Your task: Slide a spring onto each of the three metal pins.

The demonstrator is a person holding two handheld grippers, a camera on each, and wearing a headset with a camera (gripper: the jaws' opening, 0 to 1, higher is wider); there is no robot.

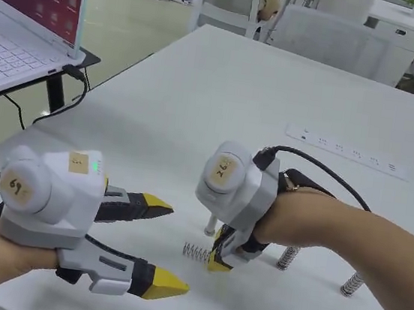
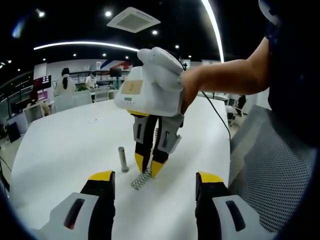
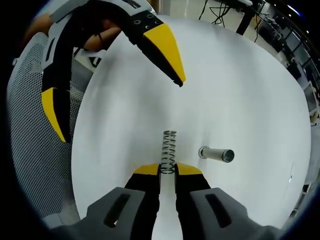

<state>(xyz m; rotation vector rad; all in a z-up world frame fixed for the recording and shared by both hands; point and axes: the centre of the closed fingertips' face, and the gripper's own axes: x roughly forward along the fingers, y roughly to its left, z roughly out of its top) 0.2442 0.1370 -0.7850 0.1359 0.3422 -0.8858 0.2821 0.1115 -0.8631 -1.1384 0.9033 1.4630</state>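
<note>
Spring [image 3: 169, 147], thin silvery coil, seemingly straight, between tips of right tool [image 3: 167, 170]

Smooth plastic, bright metal, matt white worktop.
The left gripper [image 1: 173, 248] and the right gripper [image 1: 217, 257] both wear smooth, faintly glossy white-and-grey plastic shells; their jaws are matt black plastic with satin yellow tips. The spring [image 3: 169, 149] is bright bare metal wire, and the pin [image 3: 216, 154] at its three o'clock in the right gripper view is polished metal. The worktop [image 1: 200, 86] is smooth, matt white. At four o'clock in the left gripper view, a chair [image 2: 270, 165] shows grey woven mesh.
</note>
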